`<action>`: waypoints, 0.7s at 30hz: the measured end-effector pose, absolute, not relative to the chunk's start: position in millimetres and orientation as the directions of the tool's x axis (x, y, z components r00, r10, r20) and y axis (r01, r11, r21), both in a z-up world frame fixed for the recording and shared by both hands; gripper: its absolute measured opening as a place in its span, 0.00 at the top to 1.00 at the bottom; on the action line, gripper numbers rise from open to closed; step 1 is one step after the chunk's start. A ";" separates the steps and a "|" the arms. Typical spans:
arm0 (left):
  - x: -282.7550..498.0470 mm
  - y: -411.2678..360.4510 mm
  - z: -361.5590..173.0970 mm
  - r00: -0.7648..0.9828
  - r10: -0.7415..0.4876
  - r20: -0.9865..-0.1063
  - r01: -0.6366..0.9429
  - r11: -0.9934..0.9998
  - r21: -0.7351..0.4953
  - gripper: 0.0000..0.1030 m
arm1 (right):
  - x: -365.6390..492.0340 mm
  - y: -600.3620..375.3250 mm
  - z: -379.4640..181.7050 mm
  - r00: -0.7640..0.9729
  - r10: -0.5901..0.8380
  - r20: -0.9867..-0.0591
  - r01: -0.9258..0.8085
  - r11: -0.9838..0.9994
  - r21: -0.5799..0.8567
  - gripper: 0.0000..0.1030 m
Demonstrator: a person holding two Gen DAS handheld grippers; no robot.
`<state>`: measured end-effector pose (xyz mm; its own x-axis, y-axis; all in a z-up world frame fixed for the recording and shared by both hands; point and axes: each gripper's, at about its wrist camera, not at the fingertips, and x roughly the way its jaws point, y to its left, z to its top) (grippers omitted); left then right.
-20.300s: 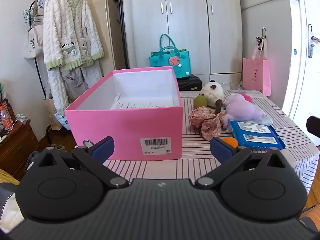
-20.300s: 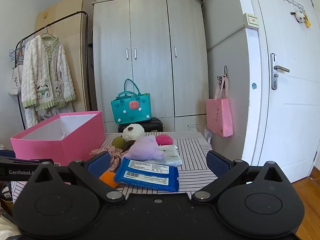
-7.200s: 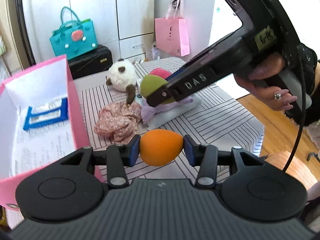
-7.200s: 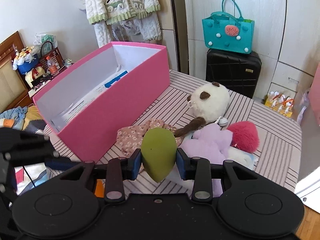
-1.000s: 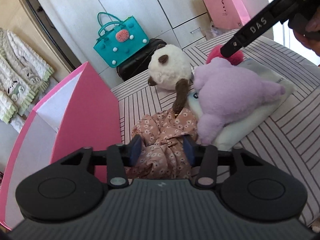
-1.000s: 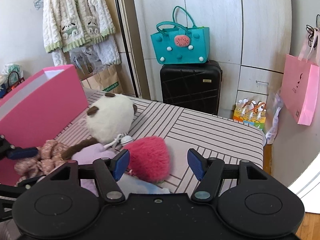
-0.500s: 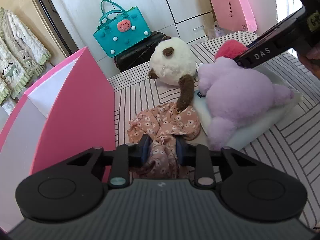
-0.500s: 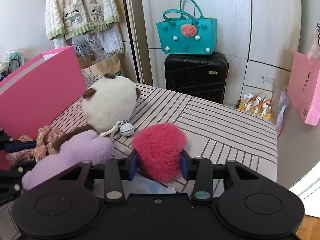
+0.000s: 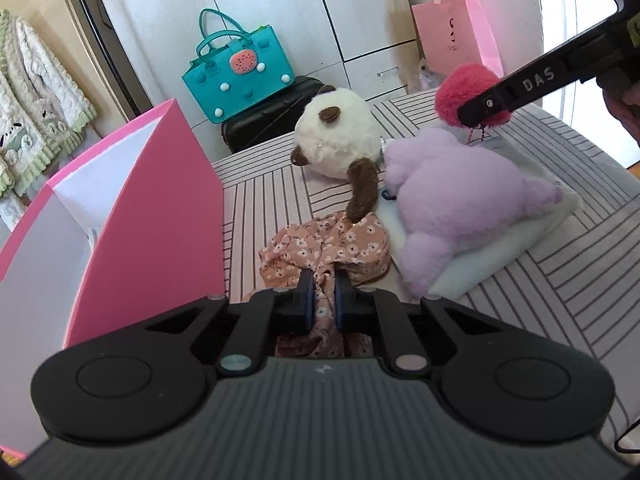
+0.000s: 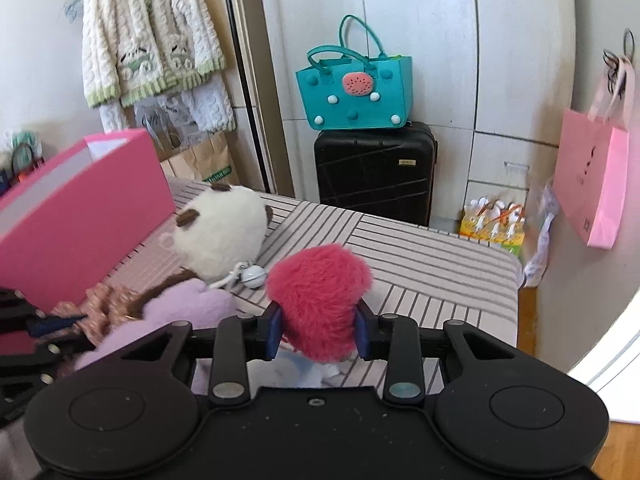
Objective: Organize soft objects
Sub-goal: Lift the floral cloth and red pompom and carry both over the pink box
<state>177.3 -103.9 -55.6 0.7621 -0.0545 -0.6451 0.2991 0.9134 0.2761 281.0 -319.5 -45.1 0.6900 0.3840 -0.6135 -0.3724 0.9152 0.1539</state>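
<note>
Both grippers clamped; floral cloth's axis unclear.

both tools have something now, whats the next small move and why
Probably lift both and carry them toward the pink box: the left tool is shut on the floral cloth, and the right tool, closing, squeezes the red pompom.

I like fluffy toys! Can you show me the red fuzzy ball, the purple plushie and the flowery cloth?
red fuzzy ball (image 10: 320, 300), right wrist view, front fur.
purple plushie (image 9: 460, 204), left wrist view, its body.
flowery cloth (image 9: 332, 246), left wrist view, bunched top.
</note>
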 end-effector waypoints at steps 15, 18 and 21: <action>160.9 -85.8 -30.3 0.724 -0.205 -0.658 0.403 0.901 0.163 0.92 | 225.0 -311.8 -16.8 0.621 0.502 -0.602 -0.417 0.862 0.288 0.61; 159.5 -80.8 -25.4 0.705 -0.237 -0.669 0.431 0.891 0.140 0.92 | 215.8 -306.6 -11.7 0.610 0.506 -0.610 -0.425 0.859 0.286 0.61; 157.1 -77.0 -20.9 0.675 -0.277 -0.683 0.478 0.870 0.119 0.92 | 205.8 -301.0 -7.6 0.594 0.510 -0.622 -0.436 0.854 0.284 0.61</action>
